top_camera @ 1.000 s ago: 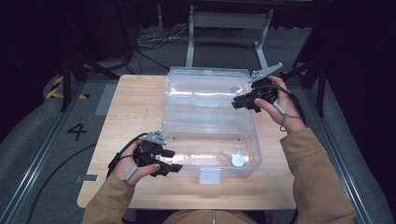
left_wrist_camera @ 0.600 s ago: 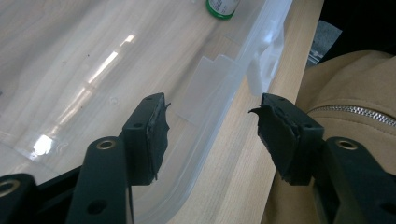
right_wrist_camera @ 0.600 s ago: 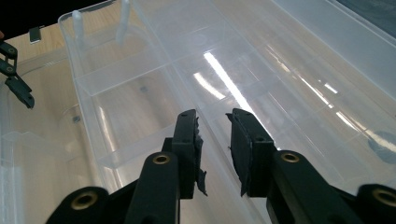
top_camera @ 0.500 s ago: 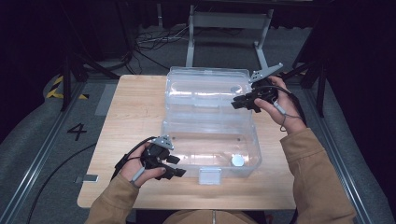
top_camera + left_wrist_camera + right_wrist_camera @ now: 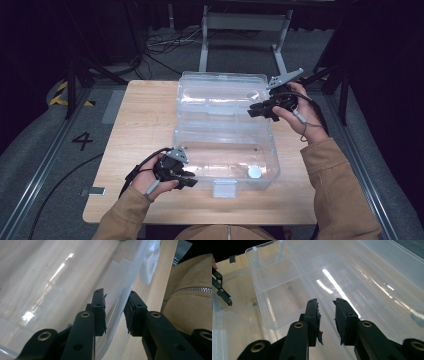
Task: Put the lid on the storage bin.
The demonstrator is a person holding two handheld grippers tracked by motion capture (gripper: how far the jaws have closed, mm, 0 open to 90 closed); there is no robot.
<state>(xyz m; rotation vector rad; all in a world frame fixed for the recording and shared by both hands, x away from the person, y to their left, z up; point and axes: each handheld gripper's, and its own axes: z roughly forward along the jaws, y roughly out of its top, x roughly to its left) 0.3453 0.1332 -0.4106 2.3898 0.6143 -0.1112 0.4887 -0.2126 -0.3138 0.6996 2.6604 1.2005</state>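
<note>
Clear plastic box (image 5: 225, 135) lies open mid-counter (image 5: 135, 125), long axis across. Left tongs (image 5: 186, 179) have just been closing, now astride near wall at left corner, touching it. Right tongs (image 5: 256, 111) grasp far lid's right edge; latch (image 5: 224, 188) nearer left hand.

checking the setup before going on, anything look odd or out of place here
Nothing stands out. The clear plastic box lies open and square on the table, with a small white disc in its near half.
</note>
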